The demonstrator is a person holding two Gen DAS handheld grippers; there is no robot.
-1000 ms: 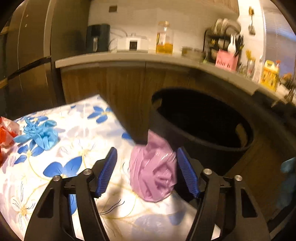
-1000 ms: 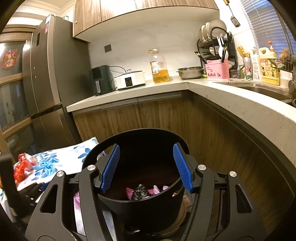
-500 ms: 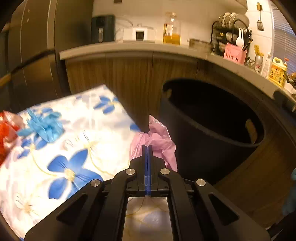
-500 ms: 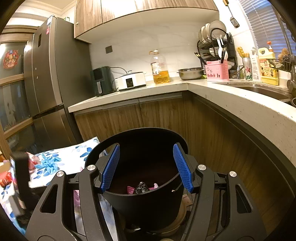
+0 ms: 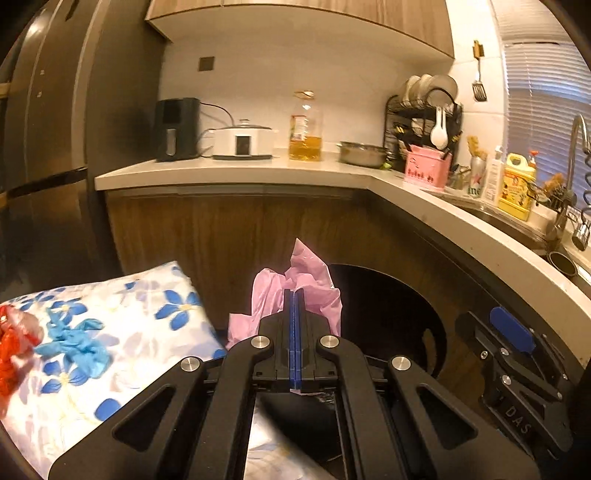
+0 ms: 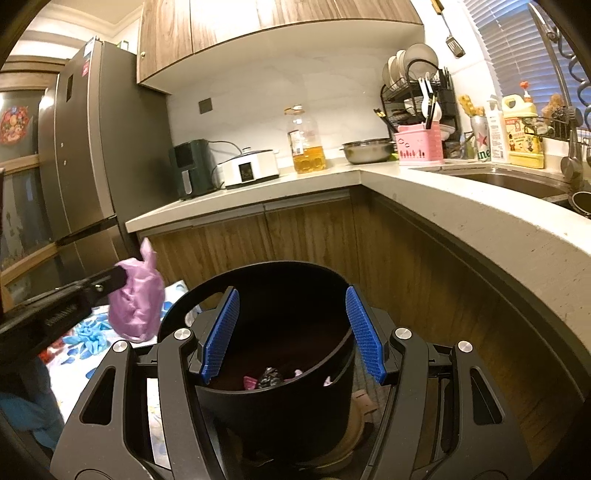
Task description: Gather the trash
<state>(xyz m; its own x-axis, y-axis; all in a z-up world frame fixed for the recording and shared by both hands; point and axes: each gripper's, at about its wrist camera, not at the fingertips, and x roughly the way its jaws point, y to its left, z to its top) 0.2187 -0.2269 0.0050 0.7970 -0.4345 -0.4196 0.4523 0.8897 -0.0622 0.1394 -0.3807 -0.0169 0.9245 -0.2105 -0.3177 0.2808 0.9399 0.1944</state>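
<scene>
Behind my working area I see a pale kitchen counter (image 6: 461, 199) that bends around a corner, with wooden cabinet doors (image 6: 306, 236) below it. On the counter stand a dark air fryer (image 6: 192, 168), a white cooker (image 6: 251, 168) with a cable, a big bottle of yellow oil (image 6: 304, 142) and a metal bowl (image 6: 367, 150). Near the corner there is a pink utensil holder (image 6: 419, 146) and, behind it, a black dish rack (image 6: 413, 79) with plates. A yellow jug (image 6: 522, 127) and a green can (image 6: 482, 138) stand near the sink (image 6: 509, 179). A tall grey fridge (image 6: 92, 155) is at the left. Wooden upper cabinets (image 6: 258, 33) hang above, and window blinds (image 6: 513, 48) are at the right.
</scene>
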